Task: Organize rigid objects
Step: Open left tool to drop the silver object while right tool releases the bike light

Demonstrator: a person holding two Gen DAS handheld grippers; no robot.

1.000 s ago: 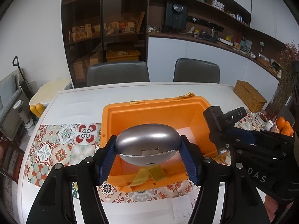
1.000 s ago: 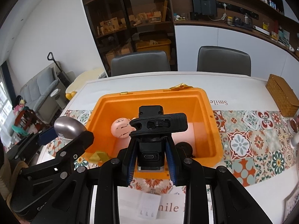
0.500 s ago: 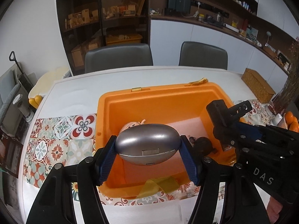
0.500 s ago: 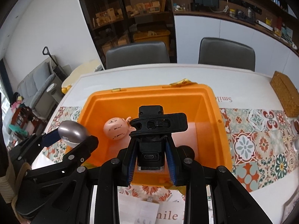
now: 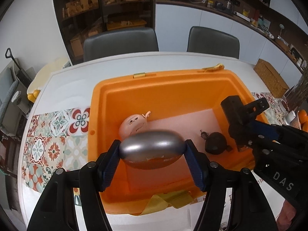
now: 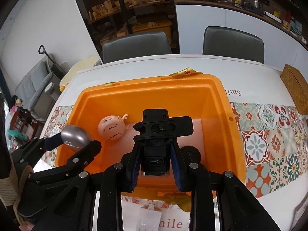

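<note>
Silver case (image 5: 151, 148) clamped across its long ends in left gripper (image 5: 152, 155), hanging over near-left of orange bin (image 5: 115, 88), doll head (image 5: 132, 124) just beyond. Right gripper (image 6: 155, 160) grips black camera (image 6: 155, 134) over bin's near-right; black ball (image 5: 215, 143) below.

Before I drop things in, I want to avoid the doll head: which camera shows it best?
The right wrist view: the doll head lies unobstructed on the orange bin's floor. In the left wrist view the held silver case hides its lower part.
</note>
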